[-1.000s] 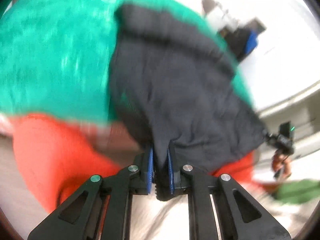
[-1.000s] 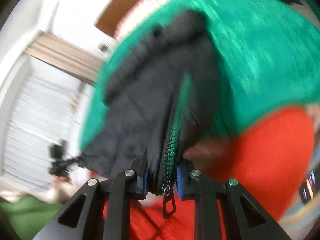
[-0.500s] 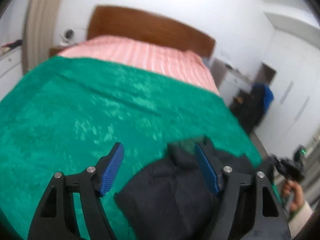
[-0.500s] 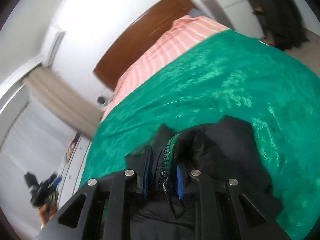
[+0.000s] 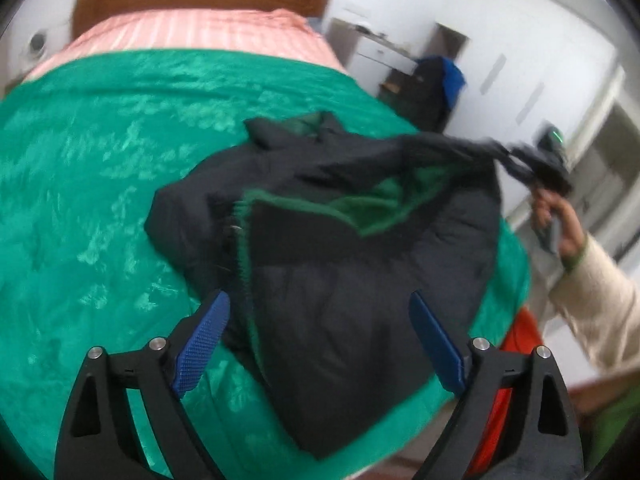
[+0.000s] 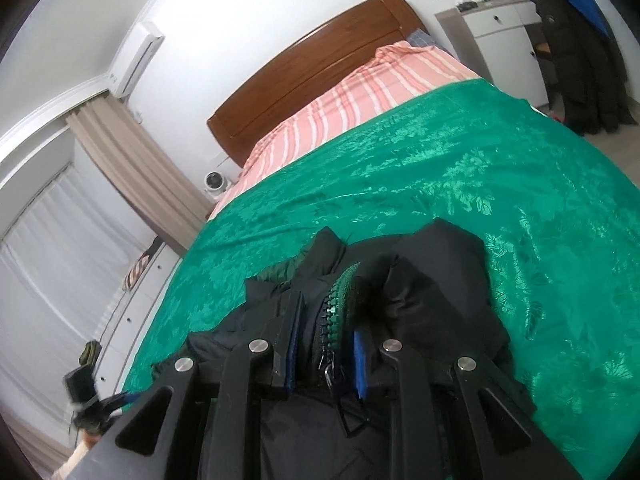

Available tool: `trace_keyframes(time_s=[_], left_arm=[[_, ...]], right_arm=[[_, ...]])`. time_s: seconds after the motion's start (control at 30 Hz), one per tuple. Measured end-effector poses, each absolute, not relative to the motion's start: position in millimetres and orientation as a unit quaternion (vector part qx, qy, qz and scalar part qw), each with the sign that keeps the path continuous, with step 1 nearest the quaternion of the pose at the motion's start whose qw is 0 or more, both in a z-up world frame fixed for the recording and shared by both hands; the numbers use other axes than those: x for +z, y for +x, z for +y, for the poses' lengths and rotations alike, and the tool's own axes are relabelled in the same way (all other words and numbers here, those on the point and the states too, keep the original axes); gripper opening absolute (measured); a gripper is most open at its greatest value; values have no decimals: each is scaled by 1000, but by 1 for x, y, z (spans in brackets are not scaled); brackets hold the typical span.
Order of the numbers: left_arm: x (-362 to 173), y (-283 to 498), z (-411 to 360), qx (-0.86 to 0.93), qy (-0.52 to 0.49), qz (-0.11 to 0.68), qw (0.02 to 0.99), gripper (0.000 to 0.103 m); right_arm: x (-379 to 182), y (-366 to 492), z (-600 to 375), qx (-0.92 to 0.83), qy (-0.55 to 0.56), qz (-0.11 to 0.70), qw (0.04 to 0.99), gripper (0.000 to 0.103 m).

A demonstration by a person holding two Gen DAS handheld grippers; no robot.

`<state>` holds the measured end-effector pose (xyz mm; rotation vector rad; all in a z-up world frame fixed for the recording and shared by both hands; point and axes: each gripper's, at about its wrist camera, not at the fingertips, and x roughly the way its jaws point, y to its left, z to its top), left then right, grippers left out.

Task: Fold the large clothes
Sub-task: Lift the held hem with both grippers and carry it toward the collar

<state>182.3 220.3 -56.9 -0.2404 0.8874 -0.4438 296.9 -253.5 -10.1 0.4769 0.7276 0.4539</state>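
Observation:
A black padded jacket [image 5: 352, 264] with green lining and a green zipper lies crumpled on the green bedspread [image 5: 100, 184] near the bed's foot. My left gripper [image 5: 320, 336] is open and empty, hovering just above the jacket's near part. My right gripper [image 6: 324, 356] is shut on the jacket's zipper edge [image 6: 334, 304]. In the left wrist view the right gripper [image 5: 536, 168] holds that edge lifted and stretched out to the right. The jacket [image 6: 432, 292] bunches up in front of the right gripper.
The bed has a pink striped sheet [image 6: 360, 92] and a wooden headboard [image 6: 320, 52] at the far end. A white dresser [image 6: 504, 36] and hanging dark clothes [image 6: 580, 48] stand to the right. Something orange [image 5: 516, 364] lies below the bed's near edge.
The left gripper has let go of the jacket and opened wide. The jacket has come down onto the bedspread. The right gripper has kept its hold and pulled its edge away to the right.

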Motion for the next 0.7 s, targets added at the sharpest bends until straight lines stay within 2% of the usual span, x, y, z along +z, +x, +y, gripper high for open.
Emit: trace_keyframes(time_s=[0.07,0.13,0.17,0.2,0.27,0.43,0.57,0.6,0.63,0.67,0.7], left_arm=[[-70,201,230,-214,-151,432,863,95],[-88,215,229,-214,-173,461,844,91],[-96,217,225,-222,-181,468,836,62],[-99,215,221,-236,-184,467,832,16],[-94,206,212,-261,-170,450,837,15],[-31,186,225,-305,-155,383,858,14],[-6,243,246,-265,-166,359,880,14],[-8,266,251,-237,-169,358,887,20],[-18,297,258,-193,-180,371,890,26],[-33,324,266,-159,-200,396,882,41],[-54,352,275,-117,-220,434,866,46]], right_arm=[[-6,287,-255,235,223,343,882,22],[-5,276,-261,256,221,337,879,22],[-4,268,-266,263,221,336,877,22],[-4,263,-270,264,222,337,876,22],[-3,254,-285,264,231,346,870,22],[12,268,-319,257,295,361,847,21],[23,341,-306,249,317,368,838,21],[20,373,-294,244,313,368,841,22],[16,391,-286,241,307,369,843,28],[9,414,-276,235,301,374,845,53],[-3,434,-267,222,300,384,845,77]])
